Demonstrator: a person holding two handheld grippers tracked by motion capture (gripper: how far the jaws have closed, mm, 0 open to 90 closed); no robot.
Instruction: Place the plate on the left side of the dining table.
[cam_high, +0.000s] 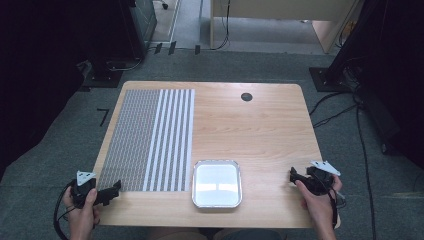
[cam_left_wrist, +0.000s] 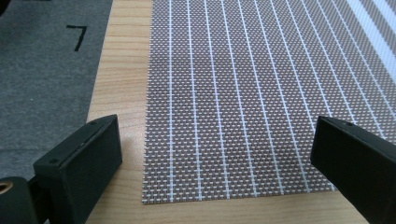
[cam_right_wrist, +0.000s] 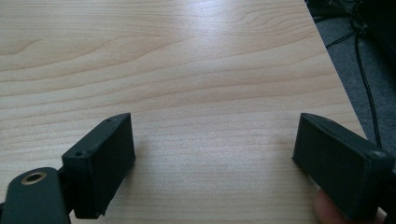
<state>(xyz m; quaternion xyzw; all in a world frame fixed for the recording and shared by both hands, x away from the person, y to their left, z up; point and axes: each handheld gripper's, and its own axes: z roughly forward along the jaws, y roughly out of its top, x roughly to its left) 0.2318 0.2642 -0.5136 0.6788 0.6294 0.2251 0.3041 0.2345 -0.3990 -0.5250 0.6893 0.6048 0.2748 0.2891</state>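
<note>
A woven placemat (cam_high: 147, 140) with grey mesh and white stripes lies on the left half of the wooden table (cam_high: 270, 135). A shiny square foil tray (cam_high: 217, 183) sits empty near the front edge, just right of the mat. My left gripper (cam_high: 114, 189) hovers at the mat's near left corner, held by a hand; its jaws stand wide open over the placemat (cam_left_wrist: 233, 102) with nothing between them. My right gripper (cam_high: 293, 174) is at the front right of the table, open over bare table wood (cam_right_wrist: 187, 70).
A small dark round grommet (cam_high: 246, 97) sits in the table near the far edge. Grey carpet (cam_high: 60, 145) surrounds the table, with cables (cam_high: 365, 150) on the right and black stands at the back corners. A black mark (cam_left_wrist: 77, 36) shows on the carpet.
</note>
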